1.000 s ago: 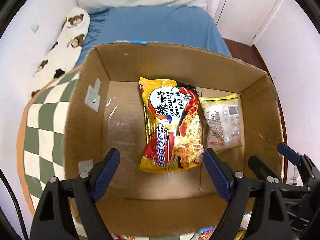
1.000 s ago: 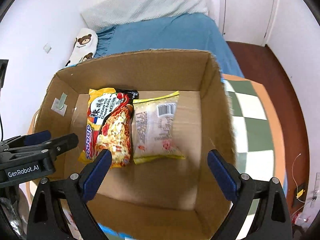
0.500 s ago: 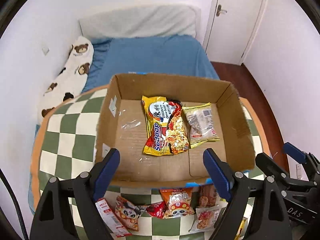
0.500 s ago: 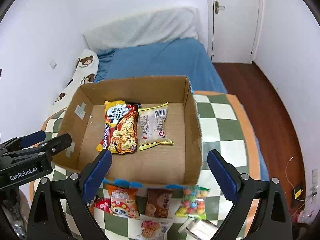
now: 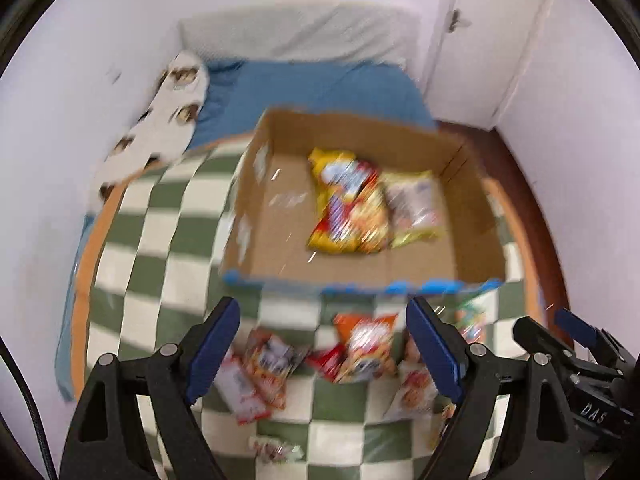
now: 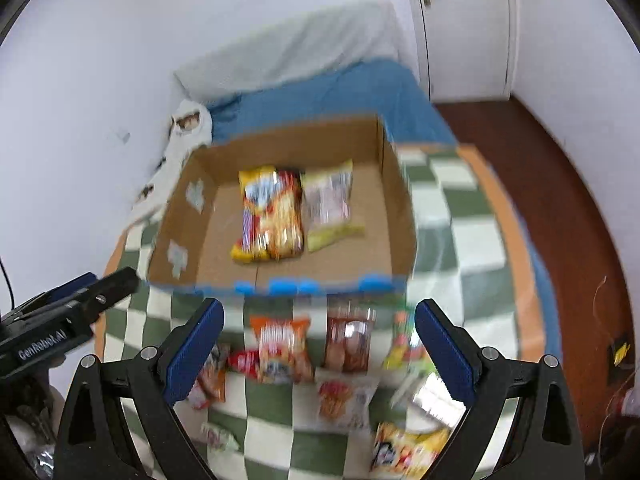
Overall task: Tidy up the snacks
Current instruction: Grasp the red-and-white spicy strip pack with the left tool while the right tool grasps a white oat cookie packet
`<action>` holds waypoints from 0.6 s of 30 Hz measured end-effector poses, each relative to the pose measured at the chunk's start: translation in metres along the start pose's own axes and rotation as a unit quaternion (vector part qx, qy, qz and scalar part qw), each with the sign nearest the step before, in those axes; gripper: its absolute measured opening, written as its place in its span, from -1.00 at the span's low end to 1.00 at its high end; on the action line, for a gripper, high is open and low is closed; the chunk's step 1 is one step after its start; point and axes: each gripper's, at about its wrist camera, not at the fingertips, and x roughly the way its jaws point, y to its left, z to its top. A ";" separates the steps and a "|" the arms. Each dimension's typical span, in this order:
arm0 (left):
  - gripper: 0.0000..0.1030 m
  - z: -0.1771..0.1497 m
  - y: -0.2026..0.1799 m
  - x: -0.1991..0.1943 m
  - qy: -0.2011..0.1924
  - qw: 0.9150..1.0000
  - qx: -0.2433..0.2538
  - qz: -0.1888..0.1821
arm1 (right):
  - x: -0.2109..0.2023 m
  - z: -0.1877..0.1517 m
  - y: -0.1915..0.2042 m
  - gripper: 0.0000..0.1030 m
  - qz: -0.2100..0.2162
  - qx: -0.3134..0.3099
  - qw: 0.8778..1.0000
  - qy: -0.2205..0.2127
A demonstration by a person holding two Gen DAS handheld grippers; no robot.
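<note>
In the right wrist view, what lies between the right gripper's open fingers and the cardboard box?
Loose snack packets on the checkered cloth: an orange bag and a brown packet lie between the right gripper and the cardboard box.

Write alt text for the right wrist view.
Open, empty tongs hover over loose snack packets on a green checkered table. Behind them, a cardboard box holds two packets; a blue bed lies beyond. The image is blurred.

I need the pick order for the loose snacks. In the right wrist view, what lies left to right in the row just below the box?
orange packet → brown packet → colourful candy bag
</note>
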 end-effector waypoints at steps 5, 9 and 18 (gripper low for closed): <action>0.65 -0.057 0.047 0.051 0.108 0.992 -0.056 0.023 | 0.055 -0.044 -0.017 0.91 0.016 0.030 0.995 0.092; 0.65 -0.106 0.081 0.089 0.178 0.978 -0.092 0.056 | 0.096 -0.069 -0.029 0.91 0.019 0.040 0.988 0.149; 0.65 -0.131 0.111 0.146 0.236 0.955 -0.175 0.032 | 0.162 -0.090 -0.041 0.91 -0.002 0.034 0.974 0.223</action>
